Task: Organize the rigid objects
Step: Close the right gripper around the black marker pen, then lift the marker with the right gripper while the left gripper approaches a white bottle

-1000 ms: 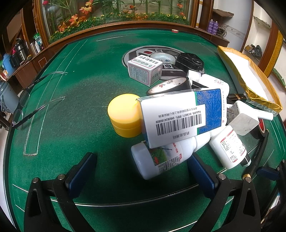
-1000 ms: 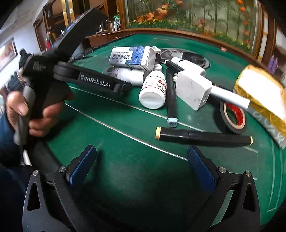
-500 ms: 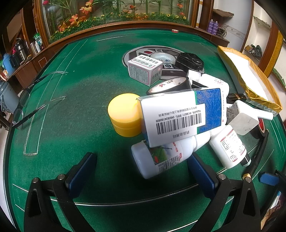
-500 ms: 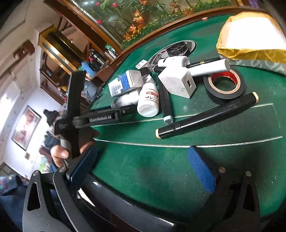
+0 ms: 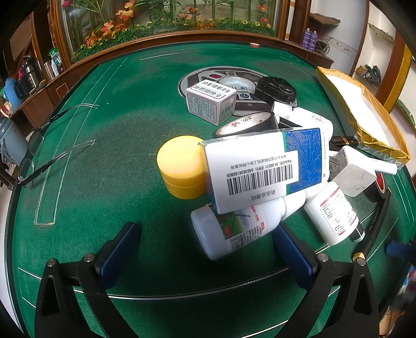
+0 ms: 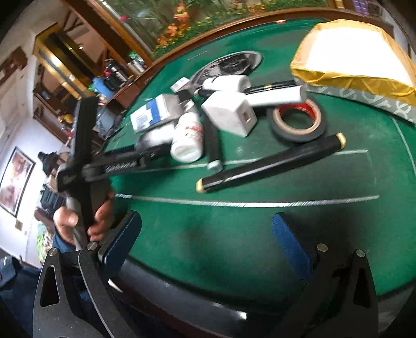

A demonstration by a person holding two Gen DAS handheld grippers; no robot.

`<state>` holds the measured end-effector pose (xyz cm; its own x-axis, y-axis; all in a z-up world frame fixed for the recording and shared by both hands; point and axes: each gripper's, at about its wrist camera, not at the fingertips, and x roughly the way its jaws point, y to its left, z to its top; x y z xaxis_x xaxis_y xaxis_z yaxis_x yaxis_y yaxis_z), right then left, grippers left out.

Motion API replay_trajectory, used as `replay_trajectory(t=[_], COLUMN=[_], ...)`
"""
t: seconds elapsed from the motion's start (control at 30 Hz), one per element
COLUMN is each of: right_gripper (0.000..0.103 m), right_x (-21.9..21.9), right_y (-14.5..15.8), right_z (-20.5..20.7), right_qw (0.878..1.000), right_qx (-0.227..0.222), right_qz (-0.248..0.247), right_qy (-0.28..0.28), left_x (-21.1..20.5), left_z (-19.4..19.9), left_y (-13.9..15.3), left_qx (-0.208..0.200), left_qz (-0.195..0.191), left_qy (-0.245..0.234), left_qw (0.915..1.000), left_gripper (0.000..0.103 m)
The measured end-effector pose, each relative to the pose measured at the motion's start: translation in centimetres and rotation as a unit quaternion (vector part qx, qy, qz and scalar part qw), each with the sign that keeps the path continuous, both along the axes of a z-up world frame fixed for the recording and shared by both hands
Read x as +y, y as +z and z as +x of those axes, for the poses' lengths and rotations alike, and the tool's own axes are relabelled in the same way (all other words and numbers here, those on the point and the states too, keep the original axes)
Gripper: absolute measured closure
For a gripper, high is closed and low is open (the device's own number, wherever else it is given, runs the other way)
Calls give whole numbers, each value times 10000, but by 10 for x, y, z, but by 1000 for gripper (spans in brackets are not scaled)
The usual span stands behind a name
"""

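- Now your left gripper [image 5: 205, 249] gapes empty before the white bottle [image 5: 231, 231] lying under the barcode box [image 5: 262, 169] on the green desk [image 5: 104, 130].
- Your right gripper [image 6: 205, 241] hovers open near the black marker [image 6: 270, 163].

A green felt table [image 5: 109, 135] with a wooden rim, a flower planter [image 5: 156, 23] behind it, and eyeglasses [image 5: 33, 153] at its edge.

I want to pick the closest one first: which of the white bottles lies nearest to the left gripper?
The white bottle with the green picture label, lying under the barcode box, almost between the open fingers.
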<state>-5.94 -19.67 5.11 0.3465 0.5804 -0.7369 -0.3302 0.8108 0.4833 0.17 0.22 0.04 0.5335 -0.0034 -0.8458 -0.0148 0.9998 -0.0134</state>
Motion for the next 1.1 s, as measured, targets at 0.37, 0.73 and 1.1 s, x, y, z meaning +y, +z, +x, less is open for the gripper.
replay_trajectory(t=[0.37,0.73,1.1], right_gripper=[47,48,83], right_x=[14,30,-8], right_y=[3,4,10], right_z=[70,94,47], right_qw=[9930,9802,9737], right_qx=[166,-297,-449], right_qz=[-1006,-1867,-2235], right_qy=[-599,-595,37], left_x=[0,1,9], left_z=[-3,-4,-11], left_y=[0,0,19], left_qx=[-2,-17,-289], left_qz=[-1,-32,-180], left_qy=[-1,5,-403], left_qw=[10000,10000,9986], left_gripper=[0,1,1])
